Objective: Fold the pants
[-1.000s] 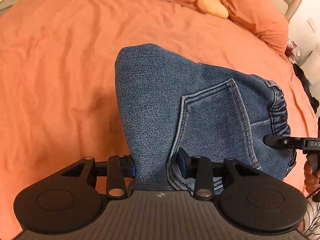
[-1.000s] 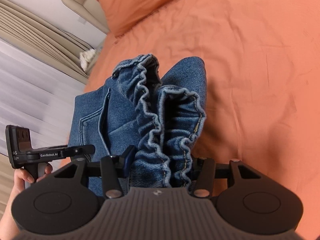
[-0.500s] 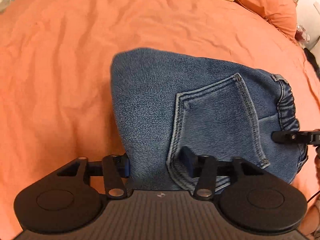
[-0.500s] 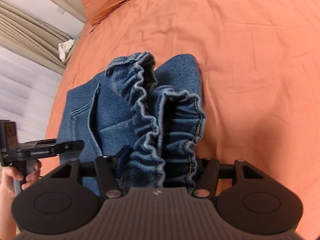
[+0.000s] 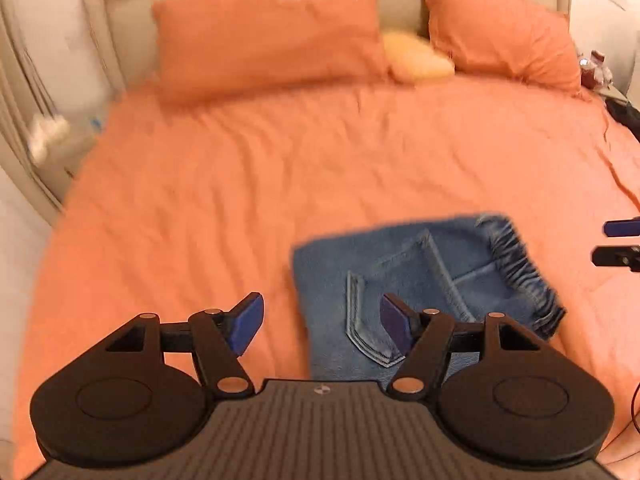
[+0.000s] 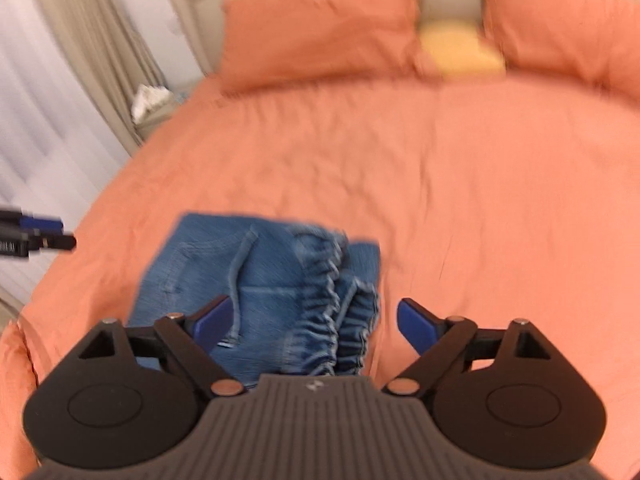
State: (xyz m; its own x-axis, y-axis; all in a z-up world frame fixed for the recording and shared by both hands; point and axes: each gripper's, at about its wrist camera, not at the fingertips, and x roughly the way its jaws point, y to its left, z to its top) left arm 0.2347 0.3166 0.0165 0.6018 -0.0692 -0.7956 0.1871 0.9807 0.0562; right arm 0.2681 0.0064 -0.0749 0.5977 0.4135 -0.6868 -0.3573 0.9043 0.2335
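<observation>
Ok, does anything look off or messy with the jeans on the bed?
Only slightly. The jeans lie folded on the bed, but the gathered waistband is bunched and stands up at one end, not flat. Nothing looks spilled or damaged.

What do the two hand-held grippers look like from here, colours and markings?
Both look alike: the left hand-held gripper and right hand-held gripper have matte black linkage arms with round metal pivot pins, blue pads on the fingers, two round black housings, and a ribbed grey body bearing a small round emblem. White lettering on the left one's side, seen from the right wrist, is too blurred to read.
</observation>
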